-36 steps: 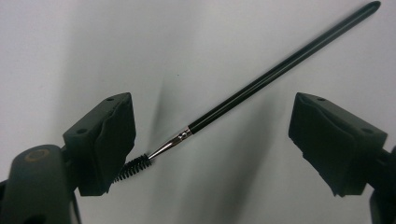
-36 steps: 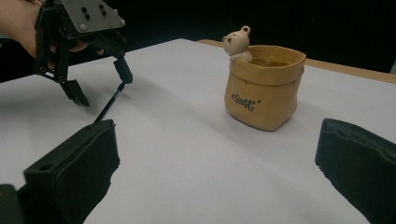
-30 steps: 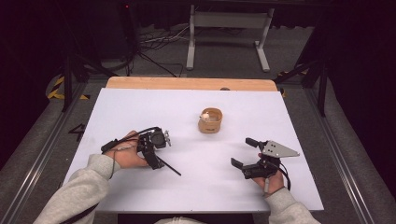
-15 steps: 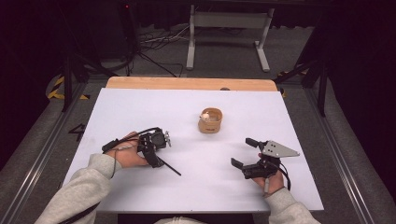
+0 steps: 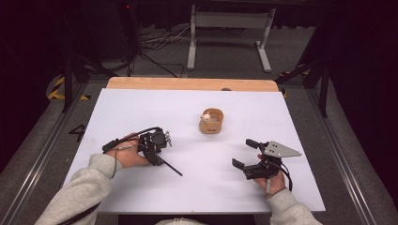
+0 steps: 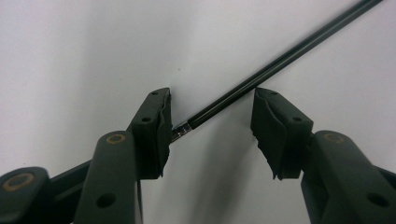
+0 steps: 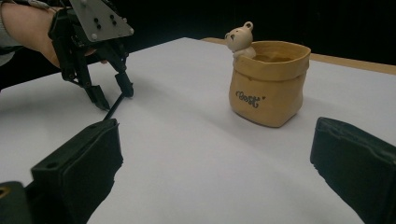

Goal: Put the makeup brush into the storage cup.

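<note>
A thin black rod (image 6: pixel 280 58) lies flat on the white table (image 5: pixel 141 112), running from under my left gripper (image 5: pixel 157 158) toward the front right. My left gripper (image 6: pixel 211 100) points down over the rod's metal-tipped end. Its jaws have just been closing with the rod between them; the left pad (image 6: pixel 161 126) sits at the tip and the right pad stands clear. My right gripper (image 5: pixel 241 153) rests open and empty at the front right, facing a tan bag-shaped pot (image 7: pixel 268 84) with a small bear figure (image 7: pixel 240 37) on its rim.
The pot (image 5: pixel 211 121) stands near the table's middle, behind both grippers. A wooden strip (image 5: pixel 187 83) edges the far side. Beyond it on the dark floor are a metal stand (image 5: pixel 230 21) and loose cables (image 5: pixel 155 44).
Both hands stay where they were. Any narrowing of the left jaws is too small to make out in the high view.
</note>
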Demonstrator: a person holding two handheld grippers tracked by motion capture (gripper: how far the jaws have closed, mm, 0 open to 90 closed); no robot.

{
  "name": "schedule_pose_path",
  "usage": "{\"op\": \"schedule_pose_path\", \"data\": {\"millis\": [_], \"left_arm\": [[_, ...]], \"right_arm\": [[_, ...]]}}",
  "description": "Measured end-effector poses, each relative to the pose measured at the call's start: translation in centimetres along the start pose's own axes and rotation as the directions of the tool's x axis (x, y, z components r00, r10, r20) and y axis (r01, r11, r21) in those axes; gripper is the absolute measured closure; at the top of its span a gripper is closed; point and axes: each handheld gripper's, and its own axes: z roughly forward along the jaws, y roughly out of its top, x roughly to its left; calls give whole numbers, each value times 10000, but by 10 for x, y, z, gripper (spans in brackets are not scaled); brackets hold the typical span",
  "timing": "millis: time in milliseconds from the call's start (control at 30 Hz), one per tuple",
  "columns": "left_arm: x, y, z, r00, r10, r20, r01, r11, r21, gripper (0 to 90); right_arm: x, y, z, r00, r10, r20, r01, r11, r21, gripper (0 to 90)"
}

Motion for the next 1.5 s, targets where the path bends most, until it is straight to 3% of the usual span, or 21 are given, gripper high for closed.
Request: {"op": "schedule_pose_path", "data": {"millis": [267,400,500,667,767,1033,1133,1233,1333,1500], "left_arm": [[-2,2,-1,9999,126,-36,-126,9999,103,612],[-2,2,-1,10000,67,14,-67,9999,113,653],[-2,1,-2,9998,175,-78,-174,9997,152,729],[-2,1,-2,9998,216,-46,-215,9995,242,840],[-2,1,-2,9991,426,-52,-424,9986,327,843],[-6,1,-3,9987,507,41,-508,9984,264,850],[-9,2,-5,9979,652,44,-653,9977,194,852],[-10,2,-8,9973,729,28,-729,9973,1,852],[-14,4,-13,9962,872,-27,-872,9962,-78,852],[-26,12,-22,9918,1277,-90,-1279,9914,-282,852]], "right_arm": [[1,0,2,9994,-112,-340,112,9999,13,68],[3,1,1,9978,-74,-652,84,9999,150,152],[4,0,3,9954,212,-931,-167,9987,482,210],[5,1,2,9949,267,-977,-219,9985,494,226],[3,1,1,9959,301,-854,-265,9987,424,205],[4,2,2,9971,240,-726,-210,9989,409,147],[4,3,3,9982,337,-486,-299,9966,762,117],[3,3,4,9969,520,-590,-457,9934,1049,98],[2,6,4,9945,626,-842,-519,9910,1235,149],[7,12,4,9936,113,-1127,47,9900,1409,250]]}}
